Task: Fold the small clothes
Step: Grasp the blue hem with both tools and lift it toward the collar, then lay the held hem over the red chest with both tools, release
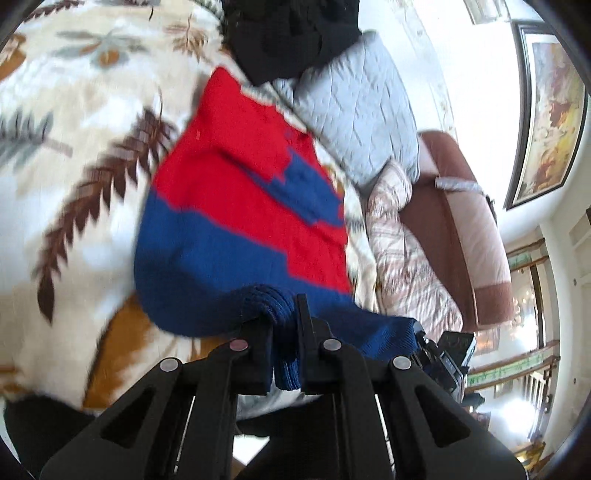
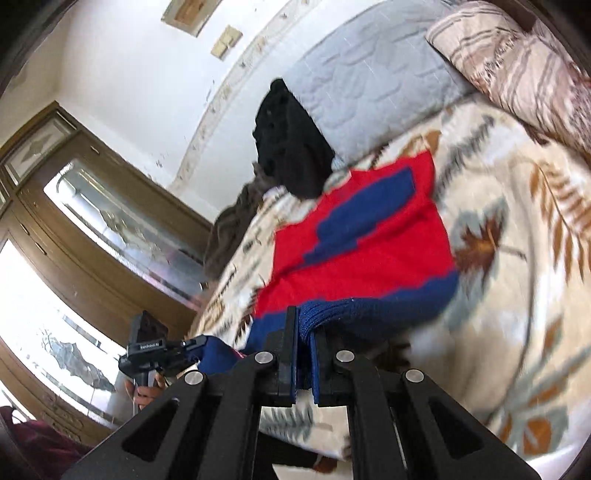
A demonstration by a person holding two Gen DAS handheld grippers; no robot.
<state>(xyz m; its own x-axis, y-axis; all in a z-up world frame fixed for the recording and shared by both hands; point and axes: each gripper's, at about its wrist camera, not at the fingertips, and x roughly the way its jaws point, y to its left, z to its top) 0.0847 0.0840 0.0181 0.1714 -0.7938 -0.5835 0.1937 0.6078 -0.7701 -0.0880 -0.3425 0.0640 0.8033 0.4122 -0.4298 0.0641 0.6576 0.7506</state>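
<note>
A small red and blue knitted sweater (image 1: 236,192) lies spread on a leaf-patterned bedspread (image 1: 74,147). My left gripper (image 1: 284,317) is shut on the blue ribbed hem at one near corner, lifted off the bed. My right gripper (image 2: 304,325) is shut on the blue hem at the other near corner of the sweater (image 2: 362,229). The right gripper also shows at the lower right of the left wrist view (image 1: 448,354), and the left gripper at the lower left of the right wrist view (image 2: 159,350). The far part of the sweater still rests on the bedspread (image 2: 517,258).
A black garment (image 1: 291,33) lies beyond the sweater, against a grey quilted pillow (image 1: 365,110). A striped pillow (image 1: 402,254) and a brown headboard (image 1: 461,221) are to the right. In the right wrist view, a brown garment (image 2: 232,229) lies at the bed's edge before wooden wardrobes (image 2: 92,206).
</note>
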